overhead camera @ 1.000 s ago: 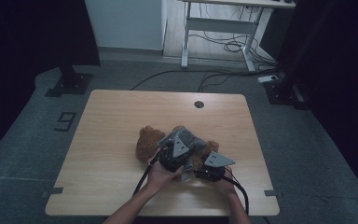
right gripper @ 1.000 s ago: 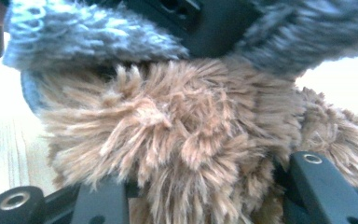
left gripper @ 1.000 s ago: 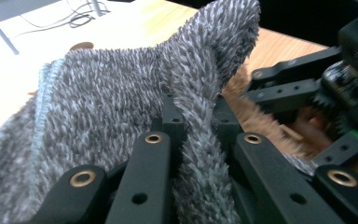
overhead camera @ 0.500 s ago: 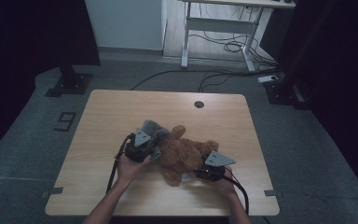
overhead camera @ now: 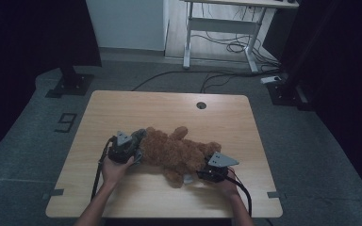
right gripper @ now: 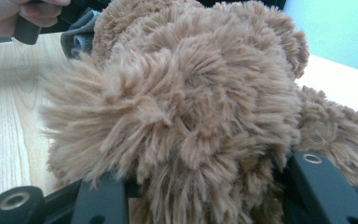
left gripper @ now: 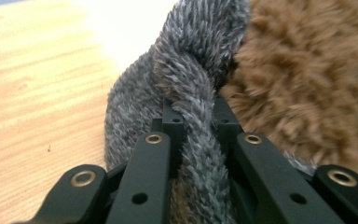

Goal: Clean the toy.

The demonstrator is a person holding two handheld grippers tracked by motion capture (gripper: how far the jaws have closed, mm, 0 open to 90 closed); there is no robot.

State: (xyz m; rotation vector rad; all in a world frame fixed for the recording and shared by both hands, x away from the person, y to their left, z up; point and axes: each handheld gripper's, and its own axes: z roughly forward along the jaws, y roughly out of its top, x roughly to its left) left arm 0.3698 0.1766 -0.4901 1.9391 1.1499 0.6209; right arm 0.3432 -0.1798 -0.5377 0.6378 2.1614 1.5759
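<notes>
Since a second earlier, the left gripper (overhead camera: 131, 149) had moved from the middle of the counter (overhead camera: 169, 106) out to the left, drawing the grey fabric (left gripper: 186, 88) with it, and the brown teddy bear (overhead camera: 176, 153) now lay stretched out on its side between the two hands. From the left gripper view its jaws were pressed together on a twisted fold of that grey fuzzy cloth, just beside the brown fur. The right gripper (overhead camera: 206, 175) stayed where it was — its jaws pinched a thick tuft of the bear's fur near the front edge of the counter.
</notes>
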